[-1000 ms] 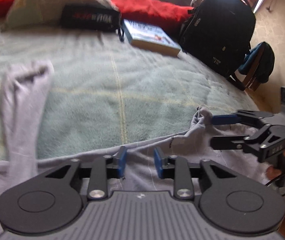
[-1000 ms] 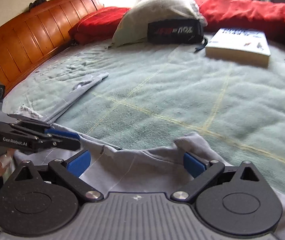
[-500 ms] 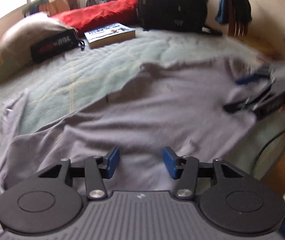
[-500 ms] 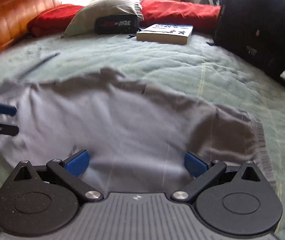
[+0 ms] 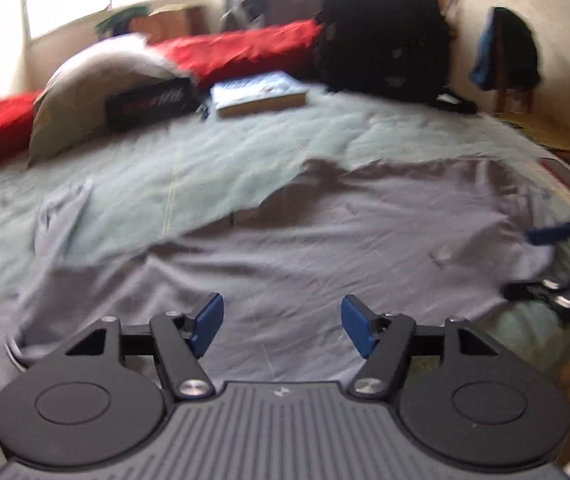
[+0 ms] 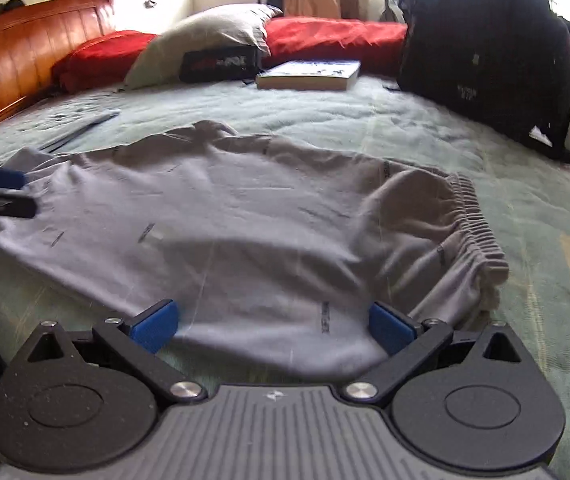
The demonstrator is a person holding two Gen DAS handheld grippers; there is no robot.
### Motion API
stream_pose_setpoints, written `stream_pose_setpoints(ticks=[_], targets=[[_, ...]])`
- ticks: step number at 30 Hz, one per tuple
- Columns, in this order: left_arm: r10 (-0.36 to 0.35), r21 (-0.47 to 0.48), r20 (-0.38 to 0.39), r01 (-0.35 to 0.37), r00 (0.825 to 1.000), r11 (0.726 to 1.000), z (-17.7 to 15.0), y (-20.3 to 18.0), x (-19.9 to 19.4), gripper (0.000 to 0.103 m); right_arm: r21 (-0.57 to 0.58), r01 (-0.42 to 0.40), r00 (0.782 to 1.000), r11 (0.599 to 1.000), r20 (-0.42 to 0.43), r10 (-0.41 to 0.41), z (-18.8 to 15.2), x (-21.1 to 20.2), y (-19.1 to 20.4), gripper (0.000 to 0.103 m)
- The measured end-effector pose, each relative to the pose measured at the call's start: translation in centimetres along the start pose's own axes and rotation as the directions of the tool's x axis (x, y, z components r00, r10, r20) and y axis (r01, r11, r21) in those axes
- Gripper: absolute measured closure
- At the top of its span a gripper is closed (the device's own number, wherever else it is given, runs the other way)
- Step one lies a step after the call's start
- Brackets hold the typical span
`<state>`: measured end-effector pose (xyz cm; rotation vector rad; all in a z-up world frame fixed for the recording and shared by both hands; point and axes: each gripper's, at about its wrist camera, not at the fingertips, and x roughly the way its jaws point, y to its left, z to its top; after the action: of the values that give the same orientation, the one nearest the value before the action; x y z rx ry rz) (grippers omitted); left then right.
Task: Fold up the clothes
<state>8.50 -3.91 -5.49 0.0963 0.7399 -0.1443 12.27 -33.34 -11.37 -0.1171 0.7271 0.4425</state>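
Note:
A grey garment [image 6: 245, 216] lies spread flat on the green bedspread, its ribbed elastic band [image 6: 481, 232] bunched at the right. It also shows in the left wrist view [image 5: 325, 248], with one long part [image 5: 61, 220] trailing to the far left. My left gripper [image 5: 281, 330] is open and empty just above the garment's near edge. My right gripper [image 6: 273, 326] is open wide and empty over the garment's near edge. Each gripper shows at the side of the other's view, the right one [image 5: 541, 264] and the left one [image 6: 1, 192].
At the far end of the bed lie a book [image 6: 309, 74], a black pouch [image 6: 221, 64], a grey pillow [image 6: 205, 36] and red cushions [image 6: 333, 38]. A black backpack [image 6: 481, 48] stands at the back right. A wooden headboard [image 6: 17, 64] runs along the left.
The garment went from bunched and held up to spread flat on the bed. Both grippers have drawn back to its near edge, and the left jaws have opened wider.

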Motion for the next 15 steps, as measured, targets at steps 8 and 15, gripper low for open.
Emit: stream_pose_setpoints(ticks=[8, 15], targets=[[0.012, -0.082, 0.027, -0.01, 1.0, 0.997, -2.1, -0.1, 0.2, 0.03, 0.028, -0.033, 0.997, 0.999, 0.077, 0.031, 1.9, -0.8, -1.3, 0.0], [0.002, -0.105, 0.046, 0.003, 0.999, 0.994, -2.7, 0.5, 0.1, 0.029, 0.192, -0.03, 0.998, 0.981, 0.065, 0.018, 2.4, 2.2, -5.0, 0.0]])
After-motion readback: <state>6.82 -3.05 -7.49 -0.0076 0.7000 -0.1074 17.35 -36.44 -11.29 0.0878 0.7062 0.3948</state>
